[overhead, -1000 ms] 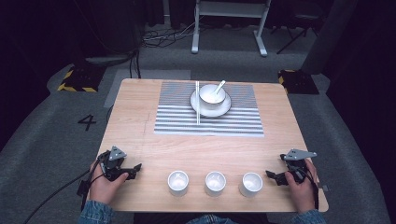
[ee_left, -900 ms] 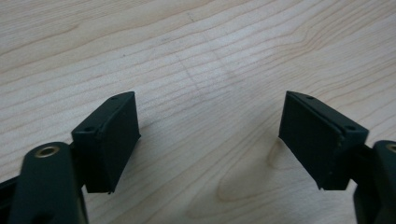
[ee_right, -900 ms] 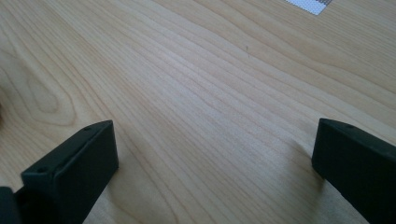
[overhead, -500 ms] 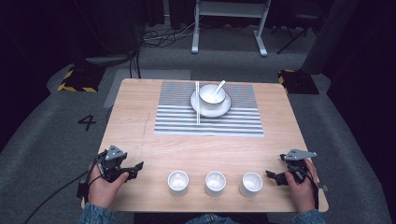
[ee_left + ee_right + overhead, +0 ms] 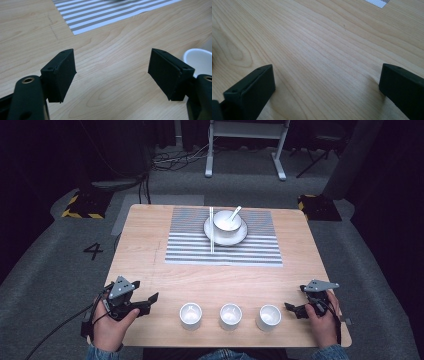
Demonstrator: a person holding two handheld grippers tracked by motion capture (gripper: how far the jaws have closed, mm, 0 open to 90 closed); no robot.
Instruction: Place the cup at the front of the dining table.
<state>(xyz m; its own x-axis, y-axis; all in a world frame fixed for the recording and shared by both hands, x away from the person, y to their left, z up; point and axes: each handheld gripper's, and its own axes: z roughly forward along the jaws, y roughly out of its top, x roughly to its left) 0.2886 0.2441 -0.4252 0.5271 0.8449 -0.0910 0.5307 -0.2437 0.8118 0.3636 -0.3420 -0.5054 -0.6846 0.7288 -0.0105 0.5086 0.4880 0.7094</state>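
Note:
My left gripper (image 5: 151, 301) hovers over the table's near left corner, pointing right toward three small white cups. Its jaws stand apart (image 5: 112, 67) with only bare wood between them, and they have just been opening a little after closing in. The nearest cup (image 5: 190, 315) shows at the right edge of the left gripper view (image 5: 197, 60). The middle cup (image 5: 230, 315) and right cup (image 5: 269, 316) stand in the same row. My right gripper (image 5: 291, 311) rests at the near right, pointing left at that row, open (image 5: 327, 82) and empty.
At the back centre of the wooden table (image 5: 145, 235) lies a grey-and-white striped mat (image 5: 222, 251). It carries a white plate (image 5: 240, 236) with a bowl (image 5: 225, 222), a spoon (image 5: 234, 213) in the bowl and chopsticks (image 5: 211, 232) on the left rim.
The left gripper has lifted a little and edged toward the cups. The right gripper and the tableware have stayed put.

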